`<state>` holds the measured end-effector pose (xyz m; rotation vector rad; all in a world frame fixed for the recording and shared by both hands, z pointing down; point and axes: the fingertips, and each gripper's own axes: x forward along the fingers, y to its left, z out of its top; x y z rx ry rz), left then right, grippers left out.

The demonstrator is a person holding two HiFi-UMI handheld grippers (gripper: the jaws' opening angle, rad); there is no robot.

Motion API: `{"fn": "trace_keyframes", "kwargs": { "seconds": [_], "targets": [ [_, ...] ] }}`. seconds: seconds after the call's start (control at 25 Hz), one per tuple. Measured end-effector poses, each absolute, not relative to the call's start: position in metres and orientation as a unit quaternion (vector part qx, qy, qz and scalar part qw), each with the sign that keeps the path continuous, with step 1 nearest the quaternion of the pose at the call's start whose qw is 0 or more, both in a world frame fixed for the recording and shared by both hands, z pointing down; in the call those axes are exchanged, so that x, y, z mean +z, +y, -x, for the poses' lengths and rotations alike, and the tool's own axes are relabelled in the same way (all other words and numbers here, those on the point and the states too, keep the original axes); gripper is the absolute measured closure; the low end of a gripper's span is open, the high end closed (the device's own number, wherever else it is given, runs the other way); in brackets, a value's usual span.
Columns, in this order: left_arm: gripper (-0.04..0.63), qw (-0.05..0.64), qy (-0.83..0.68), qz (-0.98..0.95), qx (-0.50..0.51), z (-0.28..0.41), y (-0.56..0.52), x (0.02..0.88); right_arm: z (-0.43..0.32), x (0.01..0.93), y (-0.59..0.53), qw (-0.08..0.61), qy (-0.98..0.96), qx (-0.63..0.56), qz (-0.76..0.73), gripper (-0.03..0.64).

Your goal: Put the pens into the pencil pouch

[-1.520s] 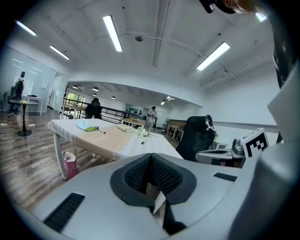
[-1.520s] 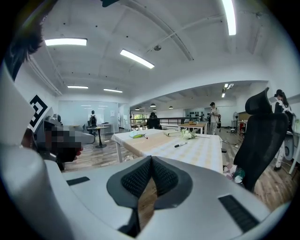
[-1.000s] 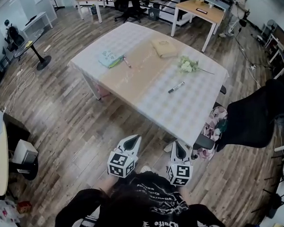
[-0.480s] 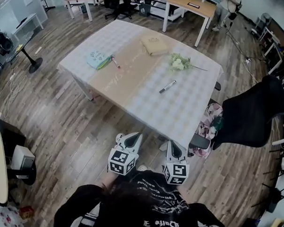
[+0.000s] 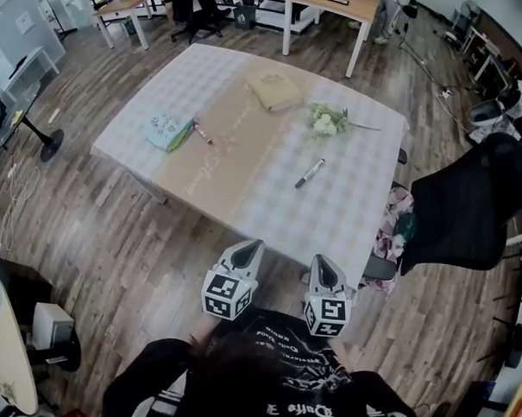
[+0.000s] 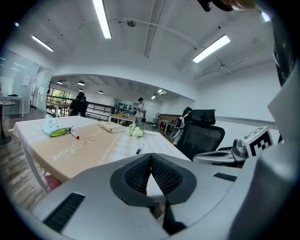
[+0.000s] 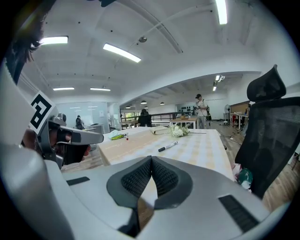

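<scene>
Two pens lie on the counter [image 5: 356, 207], both outside the pencil pouch [image 5: 168, 130] at its left end. The red-tipped pen [image 5: 201, 133] is just beside the pouch's right edge, long axis diagonal, red end toward the near edge. Left gripper [image 5: 249, 248] is by the near edge, jaws closed, empty. The black marker [image 5: 310, 173] is right of centre, slanting near-left to far-right. Right gripper [image 5: 322, 263]: jaws closed, empty.

the pencil pouch [image 5: 168, 130], pale blue with a green edge, lies flat near the worktop's [image 5: 237, 172] left side. the red-capped pen [image 5: 201, 133] lies just beside it, toward the worktop's tan middle strip. the black marker pen [image 5: 310, 173] lies slanted on the worktop's checked right half, well apart from both.
</scene>
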<state>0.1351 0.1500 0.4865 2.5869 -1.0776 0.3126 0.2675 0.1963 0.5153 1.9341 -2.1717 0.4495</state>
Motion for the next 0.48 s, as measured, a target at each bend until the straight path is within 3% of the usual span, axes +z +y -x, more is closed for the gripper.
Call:
{"fn": "trace_keyframes", "kwargs": {
  "seconds": [0.48],
  "targets": [
    [0.575,0.164,-0.315,-0.929,0.103,-0.088,-0.005,0.474,-0.229,0.507,0.072,0.104,-0.66,0.16,-0.727,0.607]
  ]
}}
